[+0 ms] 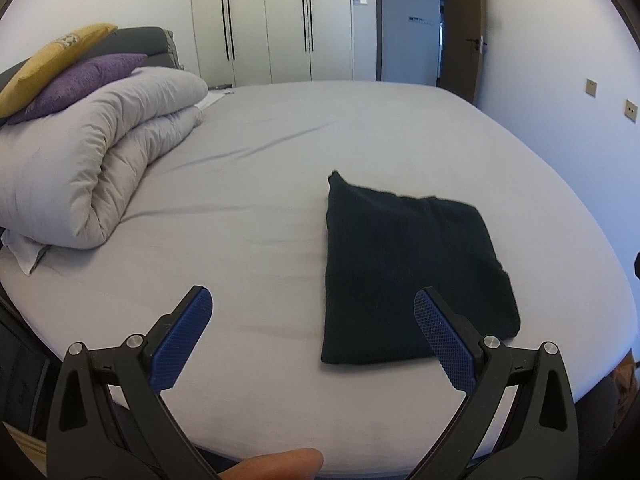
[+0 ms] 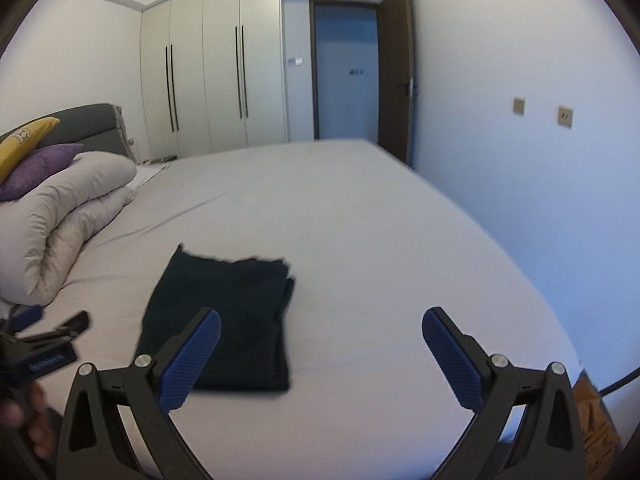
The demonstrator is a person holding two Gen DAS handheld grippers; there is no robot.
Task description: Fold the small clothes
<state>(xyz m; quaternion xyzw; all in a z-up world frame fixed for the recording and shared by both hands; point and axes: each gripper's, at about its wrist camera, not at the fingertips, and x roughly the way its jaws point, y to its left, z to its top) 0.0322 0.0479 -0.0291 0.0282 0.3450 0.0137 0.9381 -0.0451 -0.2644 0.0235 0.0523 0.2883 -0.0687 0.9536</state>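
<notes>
A dark folded garment (image 1: 404, 272) lies flat as a neat rectangle on the grey bed sheet (image 1: 260, 208). It also shows in the right wrist view (image 2: 224, 316). My left gripper (image 1: 312, 312) is open and empty, held above the near edge of the bed, with its right finger over the garment's near right part. My right gripper (image 2: 320, 332) is open and empty, to the right of the garment, with its left finger in front of the garment's near edge. The left gripper also shows at the left edge of the right wrist view (image 2: 48, 340).
A rolled grey duvet (image 1: 96, 160) with a purple cushion (image 1: 80, 84) and a yellow cushion (image 1: 48, 60) on it sits at the left of the bed. A white wardrobe (image 1: 272, 20) and an open door (image 1: 460, 28) stand beyond. A wall runs along the right.
</notes>
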